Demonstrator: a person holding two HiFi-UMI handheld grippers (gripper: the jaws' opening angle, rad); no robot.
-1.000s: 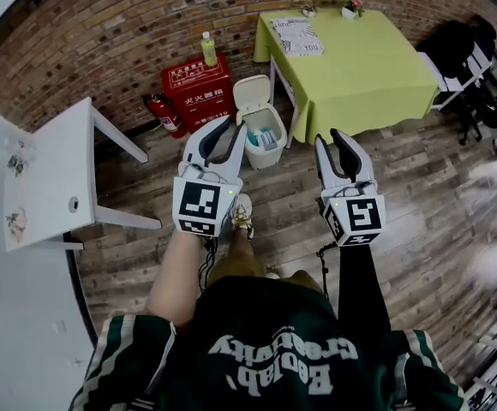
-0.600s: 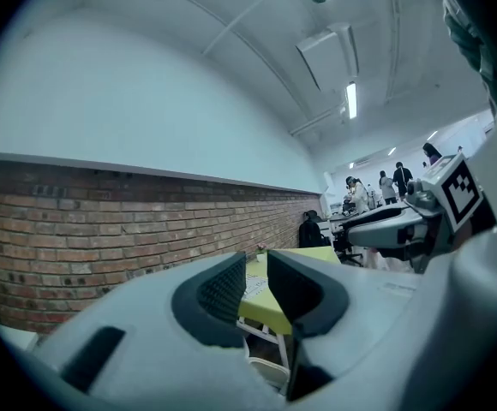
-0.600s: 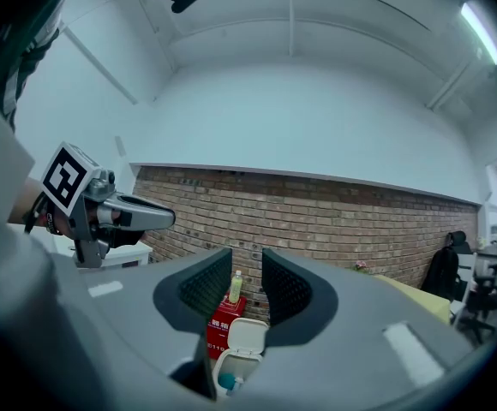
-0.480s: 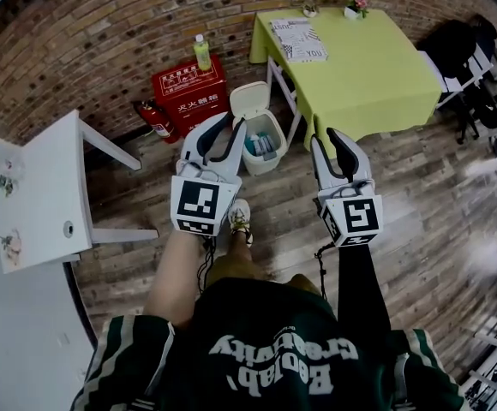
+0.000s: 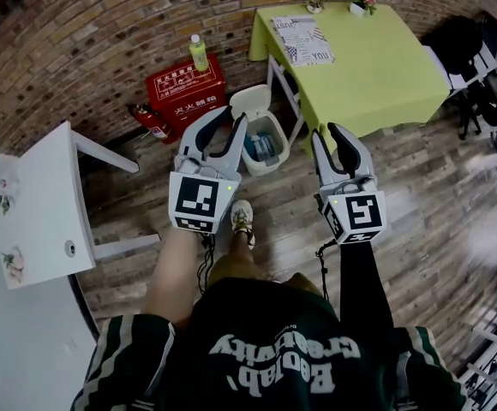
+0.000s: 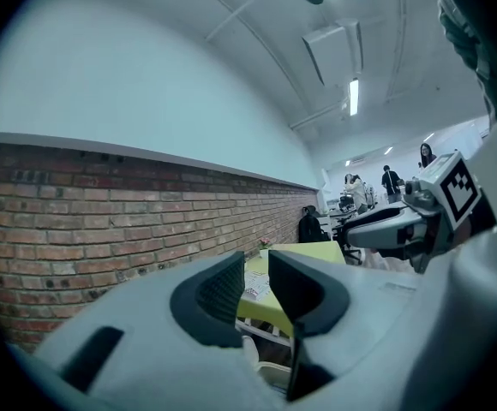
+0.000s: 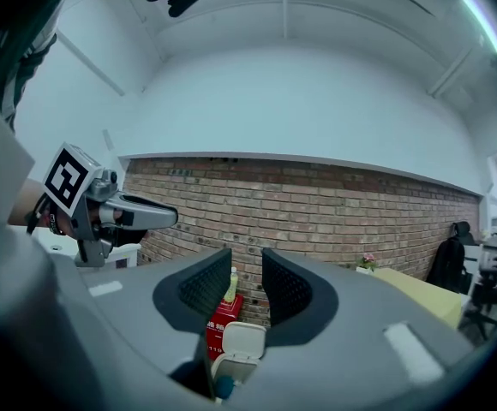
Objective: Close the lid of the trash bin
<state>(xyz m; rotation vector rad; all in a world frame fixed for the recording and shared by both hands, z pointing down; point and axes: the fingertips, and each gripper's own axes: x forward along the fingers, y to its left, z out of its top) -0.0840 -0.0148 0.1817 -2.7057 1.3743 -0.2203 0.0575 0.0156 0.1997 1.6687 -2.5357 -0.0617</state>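
Observation:
The white trash bin point(image 5: 263, 140) stands on the wood floor by the brick wall, its lid point(image 5: 249, 102) tipped up and back, with blue rubbish inside. My left gripper point(image 5: 224, 117) is held level just left of the bin, above its rim. Its jaws are opening and nothing is between them; the left gripper view shows the gap point(image 6: 255, 268) and the bin's rim point(image 6: 272, 372) below. My right gripper point(image 5: 327, 133) hangs to the bin's right, open and empty. In the right gripper view the bin's lid point(image 7: 242, 338) sits low between its jaws point(image 7: 247, 268).
A green-clothed table point(image 5: 360, 58) stands right of the bin, its white legs close by. A red fire-equipment box point(image 5: 184, 88) with a bottle point(image 5: 199, 51) on top and an extinguisher point(image 5: 150, 120) are to the left. A white table point(image 5: 43, 195) is far left. Black seats point(image 5: 458, 45) stand far right.
Both grippers have moved forward toward the bin, which now lies closer between them. The left jaws have spread a little wider.

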